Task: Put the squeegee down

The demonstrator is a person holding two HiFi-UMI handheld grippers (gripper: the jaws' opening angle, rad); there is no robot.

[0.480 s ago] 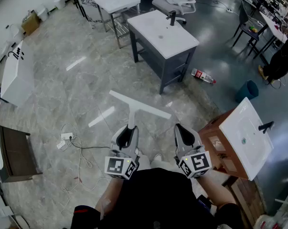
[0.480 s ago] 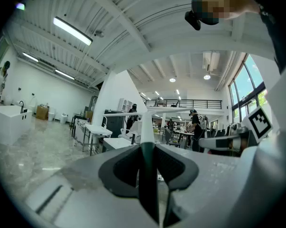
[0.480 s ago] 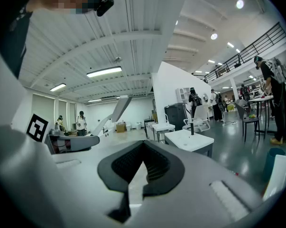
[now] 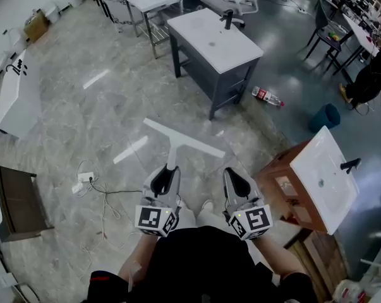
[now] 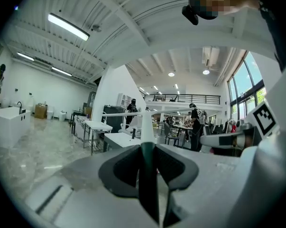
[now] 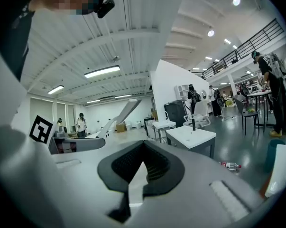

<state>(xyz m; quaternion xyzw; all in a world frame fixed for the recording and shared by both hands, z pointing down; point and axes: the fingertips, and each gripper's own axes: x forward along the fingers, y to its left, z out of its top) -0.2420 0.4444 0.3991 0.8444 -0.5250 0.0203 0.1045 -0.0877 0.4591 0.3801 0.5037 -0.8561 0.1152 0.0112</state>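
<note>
The squeegee [image 4: 184,142] is white and T-shaped, with a long straight blade and a slim handle. The handle's dark end is clamped between the jaws of the left claw [image 4: 167,175]. It juts out ahead of that claw, nearly level, blade crosswise, held in mid-air.

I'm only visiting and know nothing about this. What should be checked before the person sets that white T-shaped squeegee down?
1. White T-shaped squeegee firmly gripped: ok, the left tongs pinch its handle.
2. Right tongs free to help: ok, closed with nothing between them.
3. Bare patch of grey marbled floor ahead of the blade: ok.
4. White power strip with its cable out of the way: ok, it lies off to the left, apart from the squeegee.
5. Grey table with white top usable as a landing place: cannot tell whether it is within reach.
</note>
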